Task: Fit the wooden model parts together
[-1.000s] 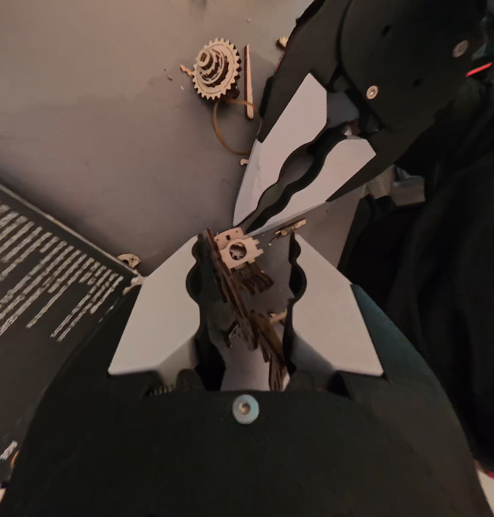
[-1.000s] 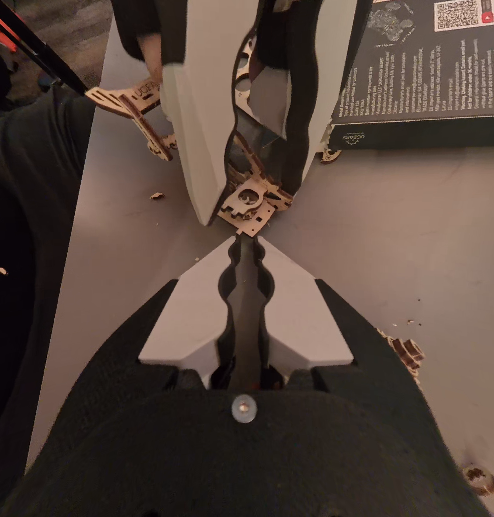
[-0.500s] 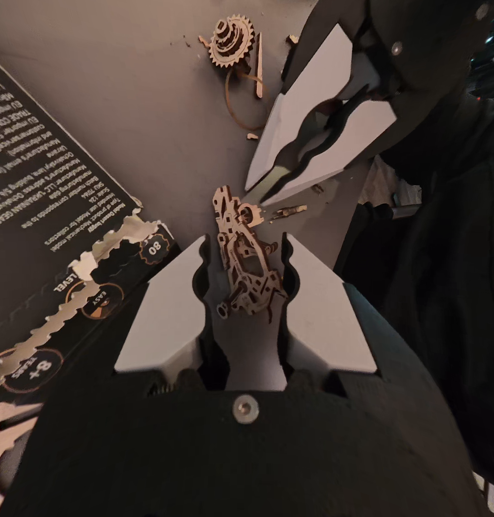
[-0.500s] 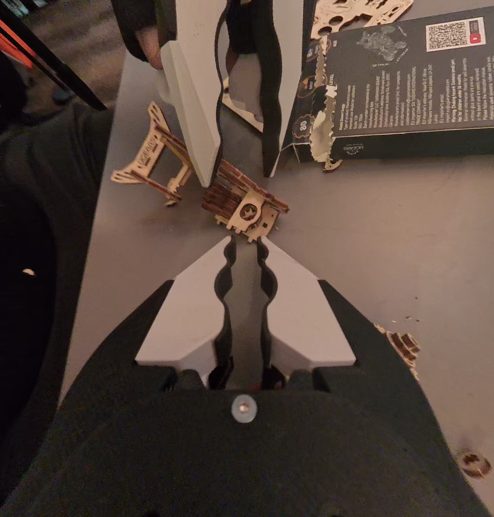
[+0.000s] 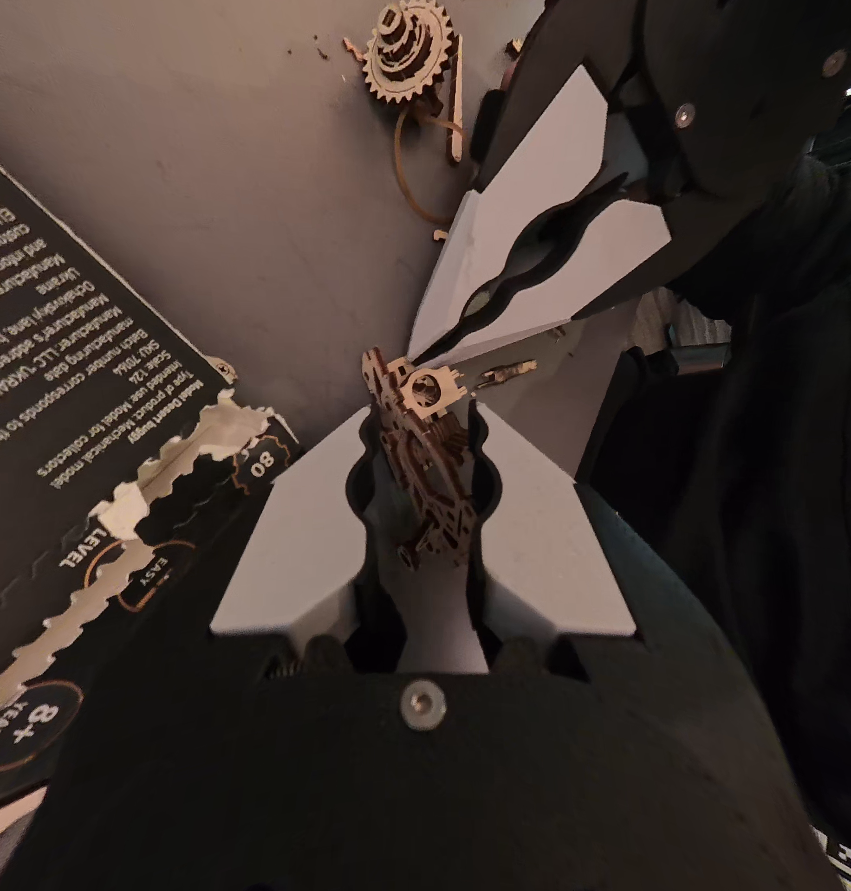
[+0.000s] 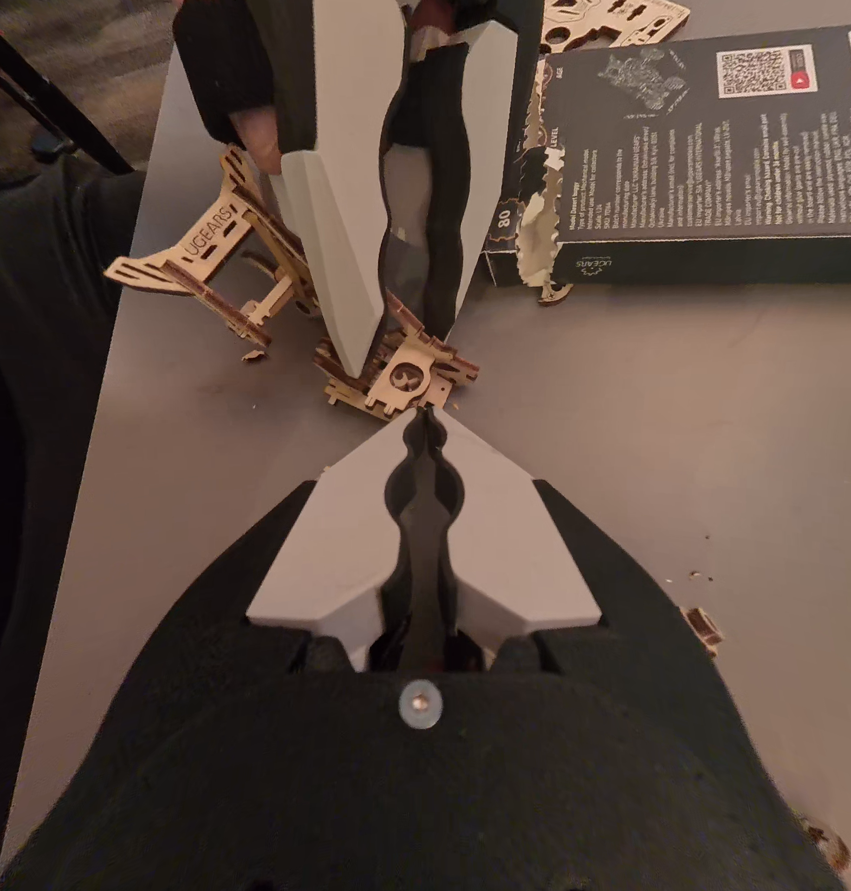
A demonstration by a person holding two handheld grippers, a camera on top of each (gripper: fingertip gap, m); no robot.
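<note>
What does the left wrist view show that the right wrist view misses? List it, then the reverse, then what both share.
Left wrist view only: a wooden gear stack with a rubber band looped beside it.

Right wrist view only: a wooden frame piece standing on the table, a punched-out wooden sheet behind the box, and a person's finger.

Both: the wooden model assembly between the left gripper's jaws, the right gripper with jaws closed, and the torn black box.

A plain grey table under dim, warm light; dark patterned floor beyond its edge
</note>
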